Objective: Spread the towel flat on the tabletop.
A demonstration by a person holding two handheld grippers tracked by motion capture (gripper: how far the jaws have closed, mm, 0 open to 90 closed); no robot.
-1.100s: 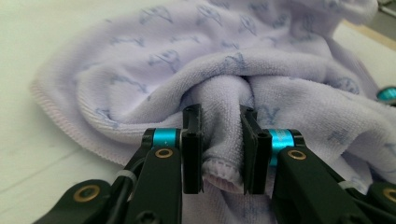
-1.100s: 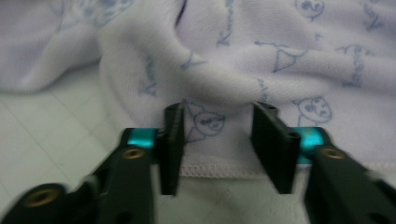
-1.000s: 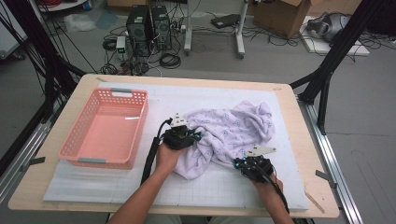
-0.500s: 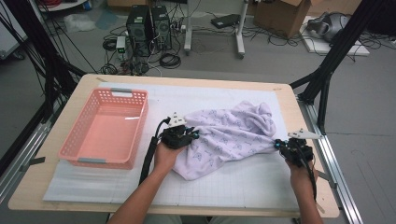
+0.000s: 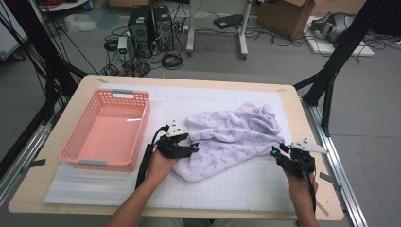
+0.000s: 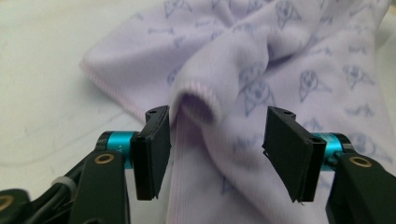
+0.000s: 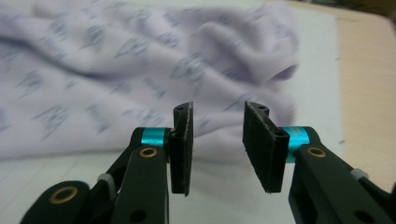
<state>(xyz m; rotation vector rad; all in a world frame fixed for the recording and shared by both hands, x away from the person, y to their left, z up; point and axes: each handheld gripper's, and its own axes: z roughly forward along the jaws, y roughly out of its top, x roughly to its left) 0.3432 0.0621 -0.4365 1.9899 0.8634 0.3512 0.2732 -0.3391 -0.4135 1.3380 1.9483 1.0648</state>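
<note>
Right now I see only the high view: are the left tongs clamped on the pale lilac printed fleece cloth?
Observer: No. The left tongs have just been opening; the pale lilac printed fleece cloth sits between them, unclamped.
Operator: And the right tongs?
Observer: The right tongs have just been opening too; the cloth lies ahead of them, none of it clamped.
Operator: What is the print?
Observer: Up close it looks like small blue-grey dog faces.

Even, soft indoor light; faint shadows; both gripper views blur farther off.
</note>
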